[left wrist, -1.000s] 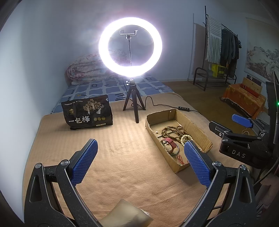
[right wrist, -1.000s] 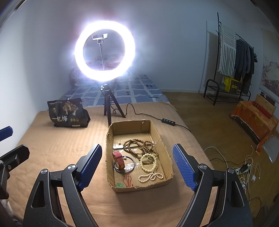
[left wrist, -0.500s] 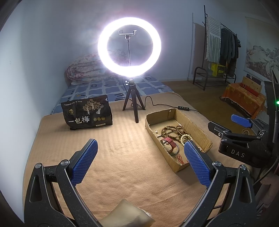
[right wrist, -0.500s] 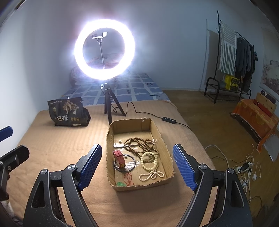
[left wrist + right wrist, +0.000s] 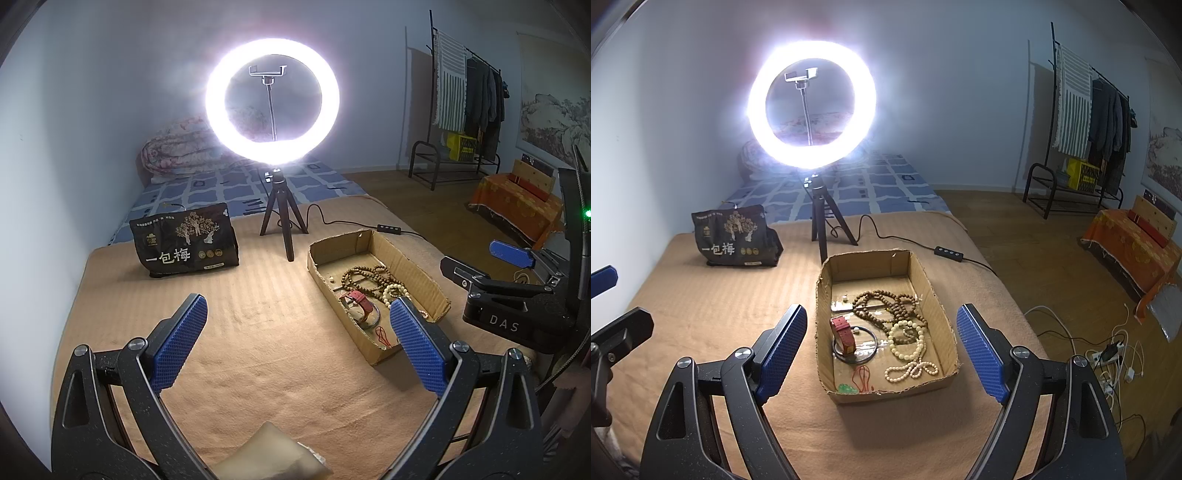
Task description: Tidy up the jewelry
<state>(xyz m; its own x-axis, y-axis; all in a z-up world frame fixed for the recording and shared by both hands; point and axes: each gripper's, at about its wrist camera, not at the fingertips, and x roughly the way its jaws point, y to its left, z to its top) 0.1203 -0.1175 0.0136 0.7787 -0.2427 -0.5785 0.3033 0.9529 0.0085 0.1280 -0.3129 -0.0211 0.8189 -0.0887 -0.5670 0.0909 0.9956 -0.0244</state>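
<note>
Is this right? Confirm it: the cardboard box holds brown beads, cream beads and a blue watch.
Not quite. In the right wrist view the cardboard box holds brown beads and cream beads, but the watch is red, not blue.

From the left wrist, my own right finger is covering the near corner of the cardboard box and part of the cream beads. The pale bag is getting cut off by the bottom edge. From the right wrist, the small pale items by the brown beads are staying too small to identify.
</note>
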